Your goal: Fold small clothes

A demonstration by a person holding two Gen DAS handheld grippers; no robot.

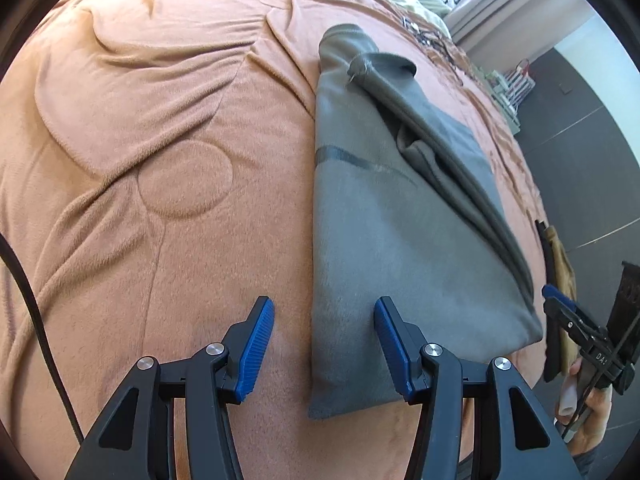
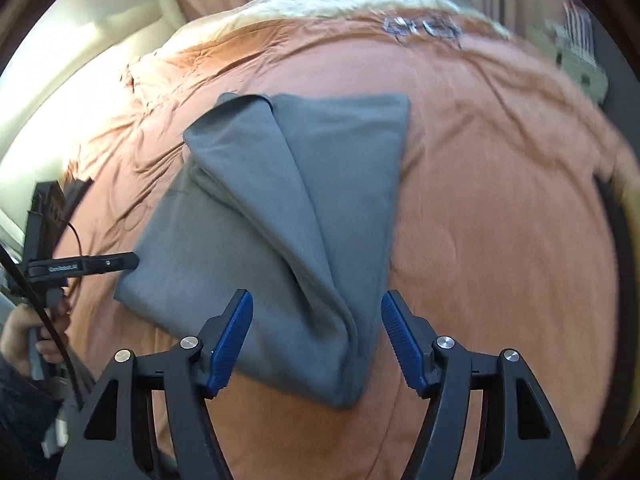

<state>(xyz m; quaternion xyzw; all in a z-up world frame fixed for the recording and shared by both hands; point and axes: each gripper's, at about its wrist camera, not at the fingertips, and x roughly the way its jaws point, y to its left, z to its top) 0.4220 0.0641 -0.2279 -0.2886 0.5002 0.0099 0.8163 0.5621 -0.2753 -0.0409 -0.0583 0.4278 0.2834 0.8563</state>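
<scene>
Grey cloth garment (image 1: 400, 248), one item, partly folded, lying flat on a bed under an orange fleece blanket (image 1: 160, 160). In the left wrist view it runs from 12 o'clock down to 6 o'clock, right of centre, with a folded flap along its 3 o'clock side. Left gripper (image 1: 324, 344): jaws apart, nothing pinched; the garment's near left corner lies beneath the gap, with one blue pad over the cloth and the other over the blanket. Right gripper (image 2: 316, 340): jaws apart, hanging over the garment's near corner, pads clear of the cloth. Black cable (image 1: 32, 320) at 9 o'clock. A hand (image 2: 36, 336) holds the other tool's handle at 8 o'clock in the right wrist view.
</scene>
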